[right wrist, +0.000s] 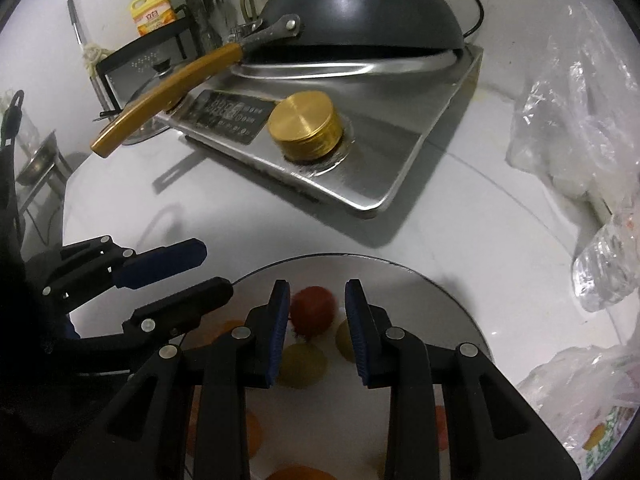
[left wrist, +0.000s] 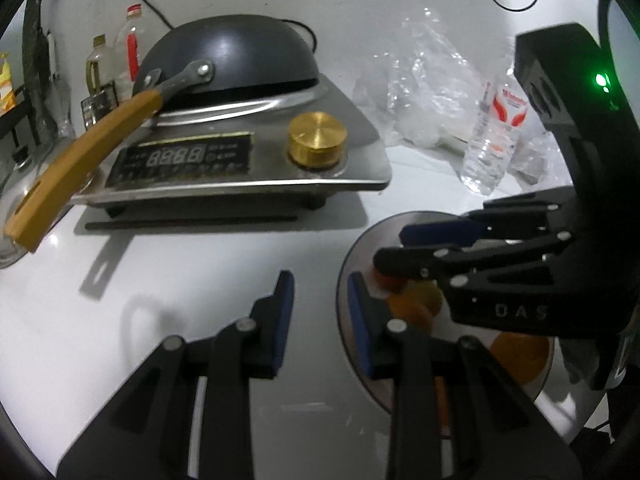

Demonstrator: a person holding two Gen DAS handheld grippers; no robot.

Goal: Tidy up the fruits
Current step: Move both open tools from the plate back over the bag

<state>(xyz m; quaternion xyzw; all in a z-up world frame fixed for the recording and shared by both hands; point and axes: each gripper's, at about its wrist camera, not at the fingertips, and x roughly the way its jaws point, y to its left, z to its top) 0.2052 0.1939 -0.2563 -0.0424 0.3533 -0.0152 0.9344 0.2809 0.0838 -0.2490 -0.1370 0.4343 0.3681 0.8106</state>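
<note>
Entry: fruit sorting, approach stage, judged. Round steel tray [right wrist: 440, 288] on white tabletop [right wrist: 460, 232], holding one red fruit [right wrist: 314, 312], a yellow-green fruit [right wrist: 302, 364] and several orange ones. Right hand-held gripper [right wrist: 316, 334] poised above the red fruit, jaws apart with nothing between them. Left hand-held gripper [left wrist: 320, 328] at the tray's edge, likewise parted and empty. Induction cooker [right wrist: 380, 160] with upturned wok [right wrist: 360, 8] behind. Next move likely required: lowering to straddle one fruit, then closing gently.
</note>
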